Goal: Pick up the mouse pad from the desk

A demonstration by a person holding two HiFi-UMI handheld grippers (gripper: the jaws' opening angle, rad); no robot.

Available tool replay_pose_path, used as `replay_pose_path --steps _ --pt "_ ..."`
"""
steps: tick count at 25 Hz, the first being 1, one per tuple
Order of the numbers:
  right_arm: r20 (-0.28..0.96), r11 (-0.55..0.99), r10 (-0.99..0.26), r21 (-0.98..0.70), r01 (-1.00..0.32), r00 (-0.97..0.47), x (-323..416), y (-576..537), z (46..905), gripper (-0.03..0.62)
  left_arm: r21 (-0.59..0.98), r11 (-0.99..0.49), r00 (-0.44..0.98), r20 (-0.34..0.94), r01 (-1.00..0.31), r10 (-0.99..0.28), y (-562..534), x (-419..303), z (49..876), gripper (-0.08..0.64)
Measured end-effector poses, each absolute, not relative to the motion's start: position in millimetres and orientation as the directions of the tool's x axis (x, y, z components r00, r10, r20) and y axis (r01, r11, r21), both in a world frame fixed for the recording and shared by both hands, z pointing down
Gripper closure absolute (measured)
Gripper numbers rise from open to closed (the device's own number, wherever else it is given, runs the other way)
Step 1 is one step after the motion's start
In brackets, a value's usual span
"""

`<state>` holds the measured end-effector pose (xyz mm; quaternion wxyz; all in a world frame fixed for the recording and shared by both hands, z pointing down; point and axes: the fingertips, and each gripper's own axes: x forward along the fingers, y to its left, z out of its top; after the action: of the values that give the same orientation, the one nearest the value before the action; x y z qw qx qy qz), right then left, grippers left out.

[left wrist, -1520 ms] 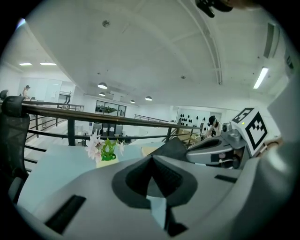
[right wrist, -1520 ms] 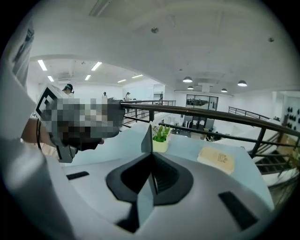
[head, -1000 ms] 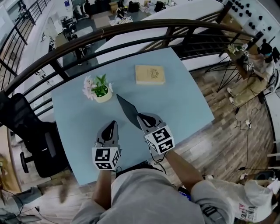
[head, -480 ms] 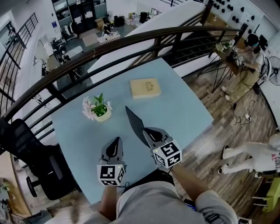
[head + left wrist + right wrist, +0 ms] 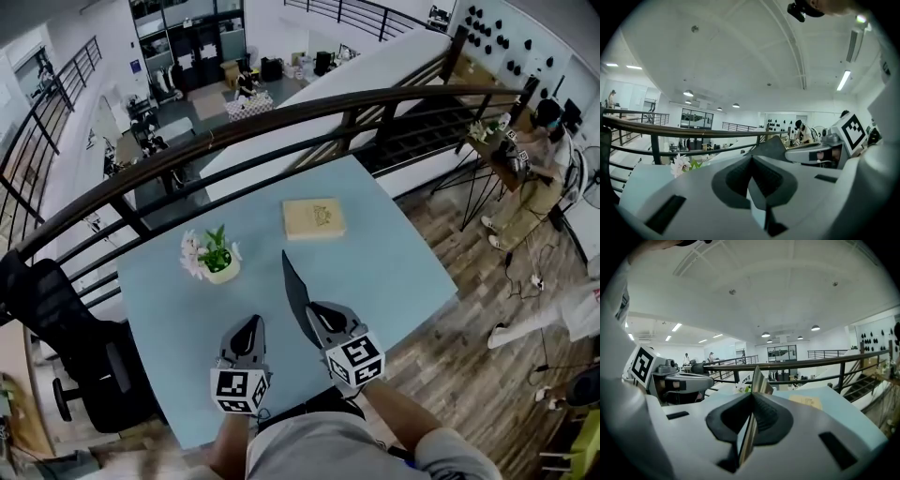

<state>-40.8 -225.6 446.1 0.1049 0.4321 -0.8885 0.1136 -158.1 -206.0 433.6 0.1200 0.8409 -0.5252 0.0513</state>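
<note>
The right gripper [image 5: 314, 311] has its 2 jaws clamped on the pad [image 5: 295, 289], pinching it near 1 end. In the right gripper view the sheet runs edge-on btwn the dark pads of the gripper [image 5: 751, 418], w/ the pad [image 5: 758, 379] rising past the tips. The left gripper [image 5: 249, 326] has its jaws closed together w/ nothing btwn them, as its own view shows [image 5: 752, 174].

The pad is a thin, flat, dark grey sheet. It looks almost black from the head view and paler along its cut edge up close. It stands on edge, faces roughly vertical, and tapers to a point at the far end as seen from above. Its long axis runs from the right gripper away from the person, slanting a little left, toward the tan book [image 5: 314, 218]. It is held over the front-middle of the blue desk [image 5: 403, 267], not lying flat on it.

The left gripper sits just beside the right, apart from the pad. A potted plant [image 5: 214, 258] stands on the desk to the left.
</note>
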Motion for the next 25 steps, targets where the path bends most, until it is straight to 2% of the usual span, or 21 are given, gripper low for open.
replay_pose_path --steps 15,25 --pt "0.12 0.641 -0.756 -0.067 -0.765 -0.643 -8.2 -237.7 386.3 0.577 0.078 -0.36 0.367 0.103 -0.93 -0.925 -205.1 -138.1 373.8 0.548" --pt "0.077 0.624 -0.779 0.0 -0.782 -0.622 -7.4 -242.8 365.8 0.577 0.047 -0.333 0.336 0.057 -0.942 -0.94 -207.6 -149.2 352.9 0.548"
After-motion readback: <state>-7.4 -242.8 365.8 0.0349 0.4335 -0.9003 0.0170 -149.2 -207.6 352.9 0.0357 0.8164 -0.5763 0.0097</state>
